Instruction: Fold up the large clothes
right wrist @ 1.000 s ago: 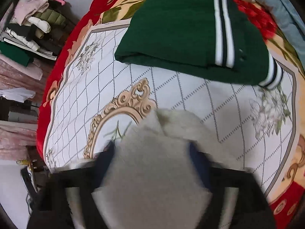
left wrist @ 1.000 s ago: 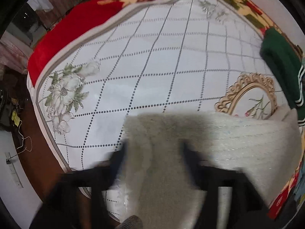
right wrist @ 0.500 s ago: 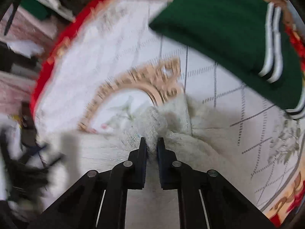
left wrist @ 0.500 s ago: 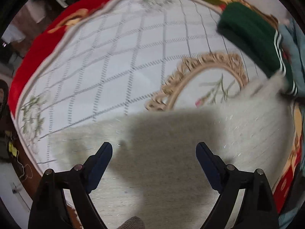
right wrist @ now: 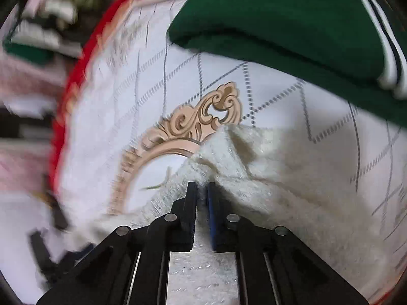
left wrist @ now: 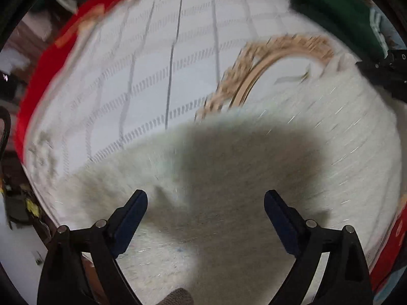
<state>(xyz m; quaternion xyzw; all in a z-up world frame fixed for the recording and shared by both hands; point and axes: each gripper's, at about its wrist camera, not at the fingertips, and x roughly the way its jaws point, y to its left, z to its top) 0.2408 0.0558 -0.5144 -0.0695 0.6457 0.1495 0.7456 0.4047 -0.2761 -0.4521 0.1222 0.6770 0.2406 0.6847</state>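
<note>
left wrist: 2 fingers (left wrist: 134, 208) of left gripper (left wrist: 205, 200) wide apart, opening, gripping nothing; white fuzzy garment (left wrist: 254, 178) flat beneath and between them | right wrist: right gripper (right wrist: 202, 190) fingers nearly together, opening, garment fold between tips; green garment (right wrist: 279, 20) beyond on bedspread (right wrist: 114, 89)

A bedroom in a home is indicated: a printed floral bedspread (right wrist: 267, 96), folded garments (right wrist: 292, 17), clothes heaped alongside (right wrist: 48, 12).

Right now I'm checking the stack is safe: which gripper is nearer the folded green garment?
Right. The right gripper sits just short of the green garment; the left gripper is farther back.
</note>
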